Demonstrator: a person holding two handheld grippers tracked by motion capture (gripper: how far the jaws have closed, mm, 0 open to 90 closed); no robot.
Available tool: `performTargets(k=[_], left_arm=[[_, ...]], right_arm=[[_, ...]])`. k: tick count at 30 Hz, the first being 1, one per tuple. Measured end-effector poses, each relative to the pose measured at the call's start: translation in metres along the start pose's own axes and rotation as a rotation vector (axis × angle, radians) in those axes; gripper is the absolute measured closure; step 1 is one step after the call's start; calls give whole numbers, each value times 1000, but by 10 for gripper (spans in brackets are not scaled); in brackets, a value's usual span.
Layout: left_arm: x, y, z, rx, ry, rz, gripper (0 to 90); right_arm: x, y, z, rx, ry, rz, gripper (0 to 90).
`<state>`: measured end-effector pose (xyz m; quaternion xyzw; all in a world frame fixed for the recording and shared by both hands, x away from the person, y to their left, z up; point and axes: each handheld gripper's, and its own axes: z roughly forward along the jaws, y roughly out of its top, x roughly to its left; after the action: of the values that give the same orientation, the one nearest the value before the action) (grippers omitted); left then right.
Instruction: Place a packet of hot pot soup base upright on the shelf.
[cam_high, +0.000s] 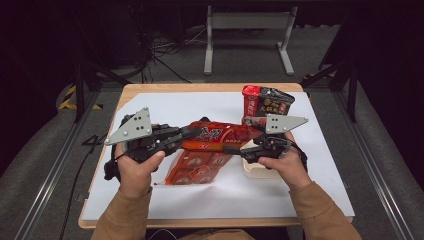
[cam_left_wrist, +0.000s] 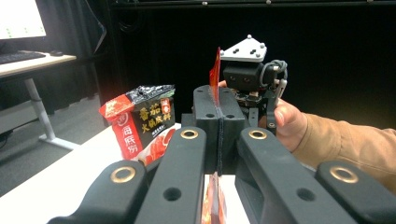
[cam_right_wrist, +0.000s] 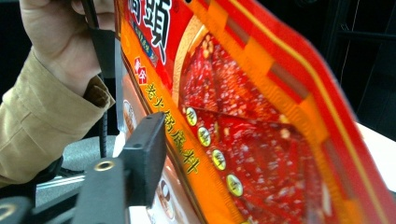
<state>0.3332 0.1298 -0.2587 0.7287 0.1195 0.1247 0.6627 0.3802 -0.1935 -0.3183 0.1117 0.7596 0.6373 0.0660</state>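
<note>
Work in hand: a red seasoning pouch (cam_high: 218, 137) was held in the air between the two hand-held grippers, above the white sheet on the table (cam_high: 165, 89).

Left hand-held gripper (cam_high: 196, 133): clenched on the pouch's left edge; in the left gripper view the thin red edge (cam_left_wrist: 215, 74) stood up out of the closed jaws, so this hand probably served as the anchor.

Right hand-held gripper (cam_high: 231, 148): its jaws straddled the pouch's right part with one black pad (cam_right_wrist: 148, 151) lying just beside the printed face; whether both pads pressed on it I could not tell. It looked like a grip being taken, perhaps to pull or tear the pouch.

Pouch position: lifted, roughly level, spanning from one gripper to the other, clear of the table so that both could reach its edges.

Below it: another red packet (cam_high: 196, 169) lay flat on the sheet.

Behind: a dark-and-red standing pouch (cam_high: 265, 101) stood upright at the far right, well apart from the grip.
</note>
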Motion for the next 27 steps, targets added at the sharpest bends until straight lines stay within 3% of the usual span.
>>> performTargets(k=[2,5,8,10,19,27], left_arm=[[0,0,0,-5,-2,-8,900],[0,0,-2,-9,4,-8,900],[1,0,-3,-16,3,-6,900],[1,-1,-3,-17,1,-5,900],[6,-3,-9,-44,2,-22,898],[16,-7,-14,-55,6,-58,857]], right_arm=[[0,0,-1,-2,19,-13,572],[0,0,-1,6,34,-30,638],[1,2,-4,-16,79,-46,842],[2,4,-5,-17,85,-59,885],[8,14,-9,-17,80,-51,900],[14,35,-13,30,69,-53,900]])
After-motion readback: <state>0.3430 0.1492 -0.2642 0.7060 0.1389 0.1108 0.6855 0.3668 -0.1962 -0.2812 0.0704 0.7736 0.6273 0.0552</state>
